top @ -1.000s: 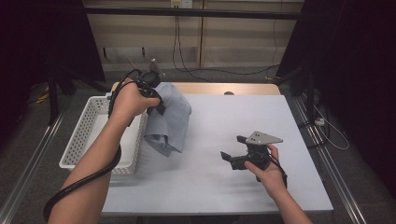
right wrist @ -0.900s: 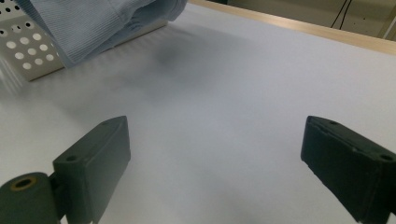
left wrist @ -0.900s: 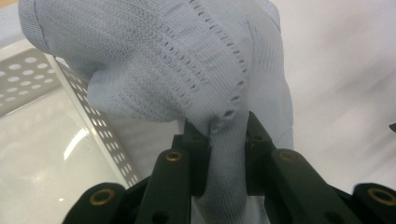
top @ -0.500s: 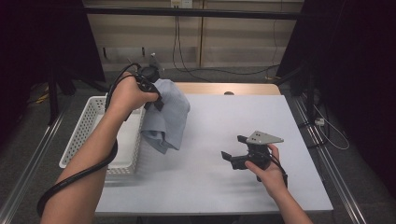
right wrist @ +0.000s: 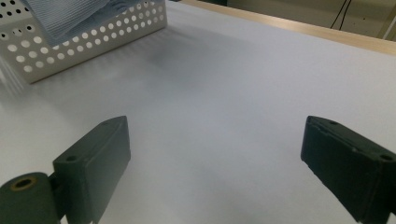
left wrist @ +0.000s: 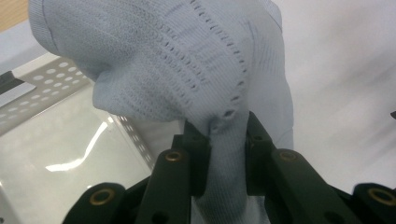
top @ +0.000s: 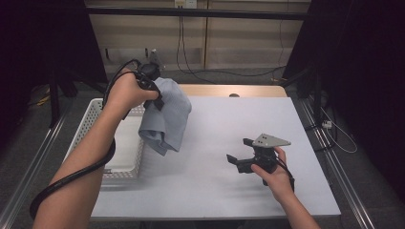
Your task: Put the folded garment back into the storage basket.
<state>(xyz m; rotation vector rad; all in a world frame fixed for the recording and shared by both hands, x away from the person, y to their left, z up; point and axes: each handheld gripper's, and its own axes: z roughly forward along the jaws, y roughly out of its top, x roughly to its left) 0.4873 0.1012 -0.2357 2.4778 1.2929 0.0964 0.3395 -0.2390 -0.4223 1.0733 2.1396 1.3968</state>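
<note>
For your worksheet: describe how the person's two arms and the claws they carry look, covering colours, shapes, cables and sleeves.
Both forearms are bare, with no sleeves in sight. The left claw has two black jaws with flat pads and brass-coloured pivot pins. A thick black cable loops under the left forearm. The right claw is black too, with blocky rectangular pads and a grey three-cornered plate on top.

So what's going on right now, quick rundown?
Left gripper shut on pale blue cloth, lifted over the white basket's edge. Right gripper open, empty, low over the table. Nothing in the way.
</note>
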